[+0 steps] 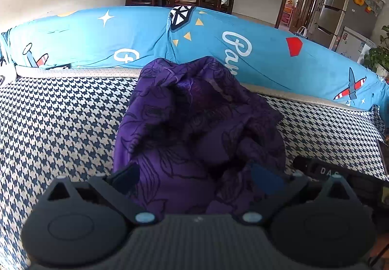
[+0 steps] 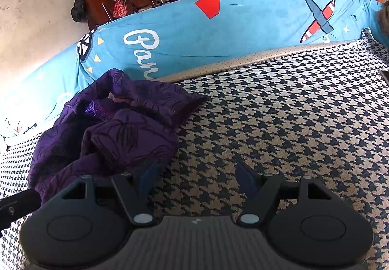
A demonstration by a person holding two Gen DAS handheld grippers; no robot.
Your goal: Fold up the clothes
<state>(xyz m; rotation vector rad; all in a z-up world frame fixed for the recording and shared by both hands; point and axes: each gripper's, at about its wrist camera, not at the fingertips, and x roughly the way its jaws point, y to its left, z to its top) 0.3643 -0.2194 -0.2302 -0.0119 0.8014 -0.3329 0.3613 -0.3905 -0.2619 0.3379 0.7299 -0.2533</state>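
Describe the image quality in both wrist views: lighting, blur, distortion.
Left wrist view: daylight is even, but the purple garment looks soft and dark in its folds, and the left hand-held gripper is blurred up close; the blue sofa back bows from fisheye. Right wrist view: the houndstooth cover is crisp, the right hand-held gripper is slightly soft, and the corners vignette black.

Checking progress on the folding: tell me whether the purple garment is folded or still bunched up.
Bunched up. The purple garment sits in a rumpled heap on the checked cover, with loose creases and no flat folded edges.
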